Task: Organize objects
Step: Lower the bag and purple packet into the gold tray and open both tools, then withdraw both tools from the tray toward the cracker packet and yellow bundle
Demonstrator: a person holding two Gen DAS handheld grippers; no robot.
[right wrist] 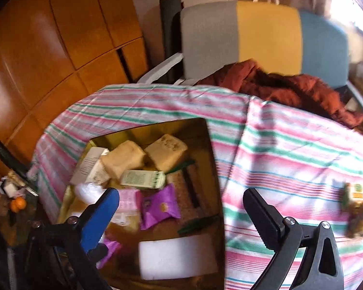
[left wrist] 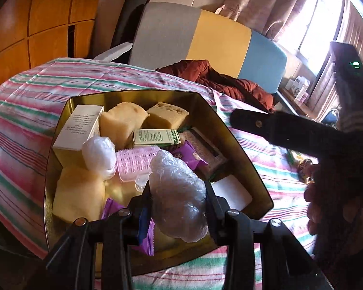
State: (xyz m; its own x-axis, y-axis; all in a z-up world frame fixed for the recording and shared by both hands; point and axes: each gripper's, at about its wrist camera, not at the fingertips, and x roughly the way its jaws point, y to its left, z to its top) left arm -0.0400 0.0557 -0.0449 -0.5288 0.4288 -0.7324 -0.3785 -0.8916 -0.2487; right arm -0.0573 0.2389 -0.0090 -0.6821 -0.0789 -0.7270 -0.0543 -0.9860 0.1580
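Observation:
A gold tin box (left wrist: pixel 242 142) (right wrist: pixel 210 145) sits on a striped cloth and holds yellow sponge blocks, small cartons, purple sachets (right wrist: pixel 161 205), a pink roller (left wrist: pixel 135 162) and a white pad (right wrist: pixel 176 256). My left gripper (left wrist: pixel 177 188) is shut on a crumpled clear plastic bag (left wrist: pixel 179 193), held over the box's near side. My right gripper (right wrist: pixel 181 205) is open and empty above the box's right edge; it shows in the left wrist view (left wrist: pixel 254 120) to the right of the box.
The striped cloth (right wrist: pixel 290 159) covers the table. A small snack packet (right wrist: pixel 358 212) lies on it at the right. A red jacket (right wrist: pixel 290 84) lies on a grey, yellow and blue chair (right wrist: pixel 266 36) behind. Wooden cabinets (right wrist: pixel 60 48) stand at the left.

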